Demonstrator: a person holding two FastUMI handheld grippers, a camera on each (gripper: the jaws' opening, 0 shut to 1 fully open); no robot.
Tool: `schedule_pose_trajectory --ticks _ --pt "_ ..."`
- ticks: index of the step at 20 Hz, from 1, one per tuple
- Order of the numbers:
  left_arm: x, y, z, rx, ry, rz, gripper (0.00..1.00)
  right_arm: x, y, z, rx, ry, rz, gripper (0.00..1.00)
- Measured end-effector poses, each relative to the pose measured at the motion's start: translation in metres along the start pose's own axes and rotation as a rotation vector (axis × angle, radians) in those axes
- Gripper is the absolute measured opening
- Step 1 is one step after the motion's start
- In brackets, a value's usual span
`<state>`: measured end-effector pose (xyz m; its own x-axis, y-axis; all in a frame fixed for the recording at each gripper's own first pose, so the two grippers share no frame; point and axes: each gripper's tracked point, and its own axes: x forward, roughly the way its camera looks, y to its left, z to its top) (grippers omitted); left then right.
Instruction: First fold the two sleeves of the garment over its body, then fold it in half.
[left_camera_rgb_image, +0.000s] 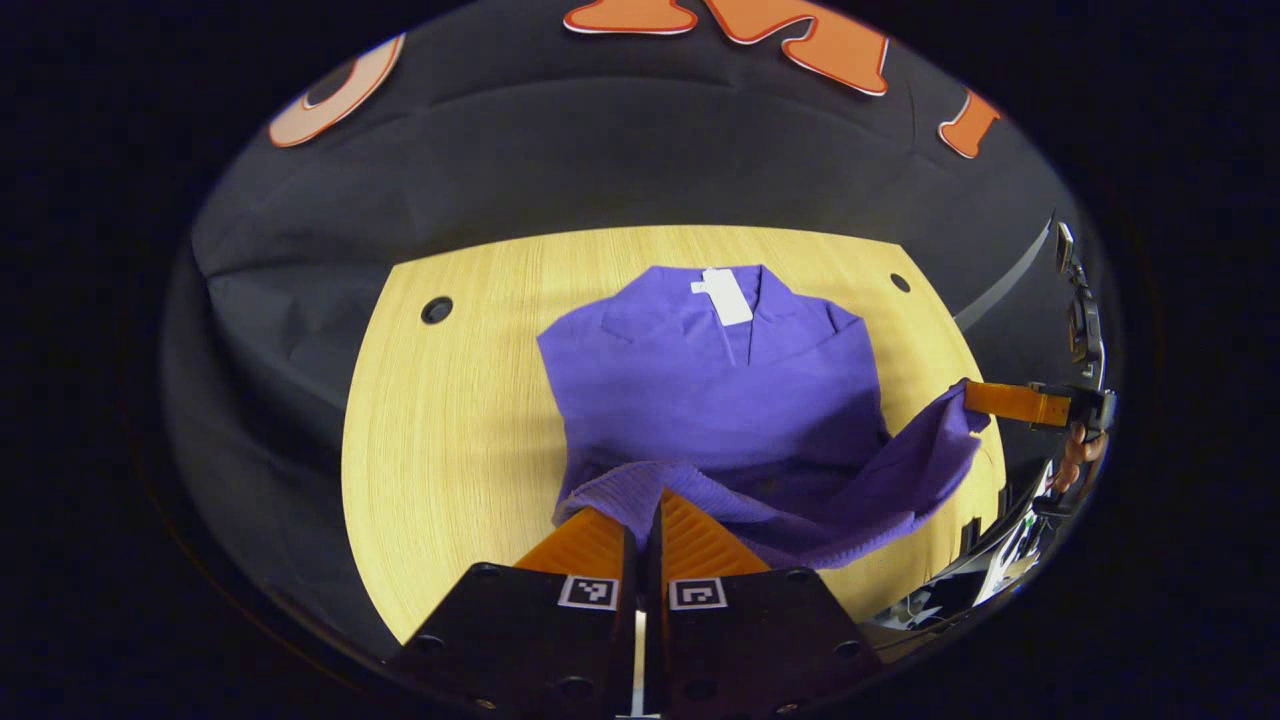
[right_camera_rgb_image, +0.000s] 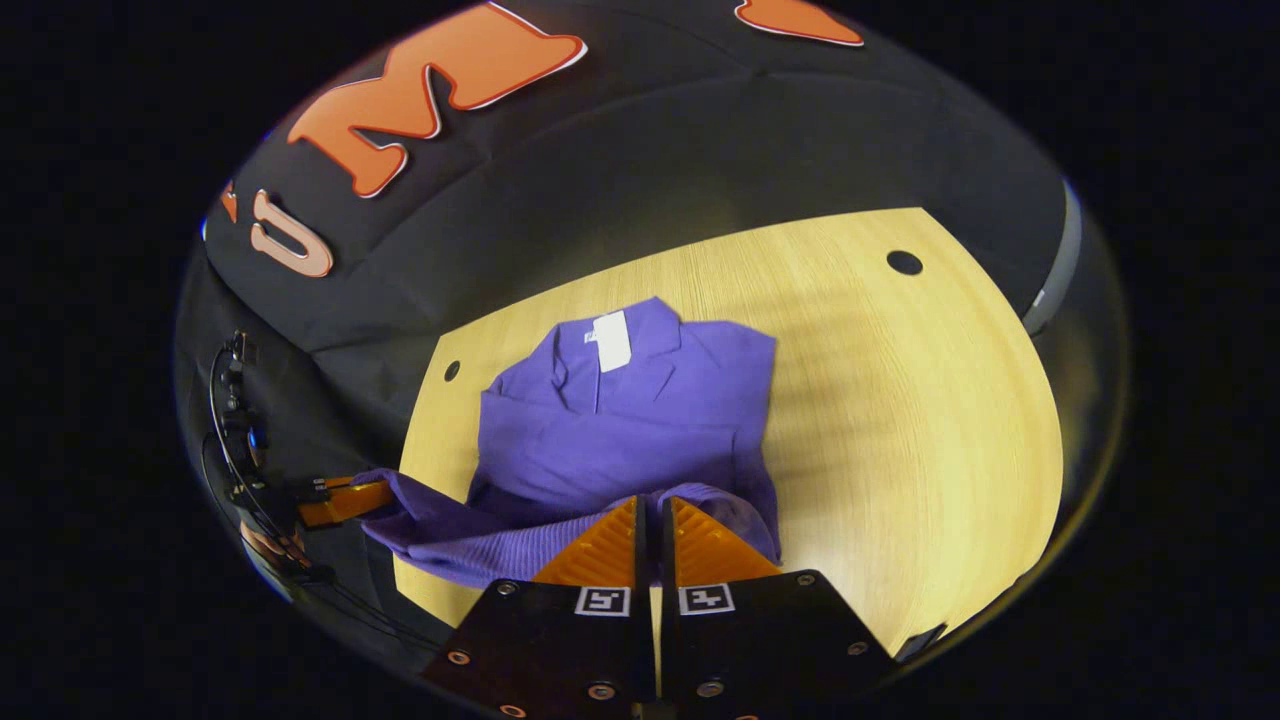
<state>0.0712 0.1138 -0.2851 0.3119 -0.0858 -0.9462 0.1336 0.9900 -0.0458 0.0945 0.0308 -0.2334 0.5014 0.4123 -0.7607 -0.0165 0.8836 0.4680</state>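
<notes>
- garment (left_camera_rgb_image: 715, 390) spread on the wooden table (left_camera_rgb_image: 450, 440), collar and white tag (left_camera_rgb_image: 724, 296) toward the far edge, hem toward the near edge.
- sleeves judged already folded over the body: none seen trailing out to the sides, body outline compact in both views.
- left gripper (left_camera_rgb_image: 640, 510) pressed together on the near hem at one corner, cloth bunched between the fingers; seen from the right gripper view as a gripper (right_camera_rgb_image: 345, 500) off the table's edge, drawing that corner of the fabric outward and up.
- right gripper (right_camera_rgb_image: 650, 525) likewise pinching the hem at the other near corner, fingers closed with purple cloth between them; seen from the left gripper view (left_camera_rgb_image: 1000, 400) holding a lifted flap near the table's side edge.
- hem raised off the surface at both corners, sagging in between.
- half fold judged just begun: hem not yet carried over toward the collar.
- left to do: bringing the hem across to the far edge, laying it down, letting go.
</notes>
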Motion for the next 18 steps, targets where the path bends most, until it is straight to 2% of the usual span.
schedule_pose_trajectory --ticks 6,8,9,10,11,12,13,14,15,18 --pt "0.044 0.017 0.084 0.051 -0.001 0.035 0.05 0.052 -0.011 0.071 -0.03 0.015 -0.012 0.03" --pt "0.06 0.03 0.119 0.039 -0.059 0.099 0.05 0.066 -0.012 0.098 0.031 -0.01 -0.007 0.04" --pt "0.065 0.04 0.136 0.036 -0.101 0.145 0.07 0.069 -0.009 0.116 0.076 -0.035 0.008 0.11" --pt "0.067 0.049 0.149 0.037 -0.147 0.185 0.16 0.074 -0.004 0.126 0.103 -0.069 0.022 0.17" --pt "0.061 0.059 0.164 0.042 -0.203 0.231 0.27 0.072 -0.003 0.136 0.116 -0.106 0.029 0.38" --pt "0.055 0.065 0.175 0.049 -0.25 0.265 0.38 0.071 -0.001 0.144 0.121 -0.144 0.031 0.47" --pt "0.049 0.07 0.184 0.043 -0.293 0.28 0.46 0.069 -0.004 0.15 0.114 -0.174 0.022 0.62" --pt "0.041 0.071 0.19 0.036 -0.317 0.284 0.63 0.066 -0.011 0.154 0.101 -0.194 0.012 0.68" --pt "0.042 0.072 0.189 0.026 -0.341 0.288 0.66 0.058 -0.014 0.155 0.088 -0.213 -0.002 0.74" --pt "0.013 0.071 0.189 0.013 -0.402 0.291 0.99 0.035 -0.019 0.16 0.047 -0.28 -0.032 0.88"
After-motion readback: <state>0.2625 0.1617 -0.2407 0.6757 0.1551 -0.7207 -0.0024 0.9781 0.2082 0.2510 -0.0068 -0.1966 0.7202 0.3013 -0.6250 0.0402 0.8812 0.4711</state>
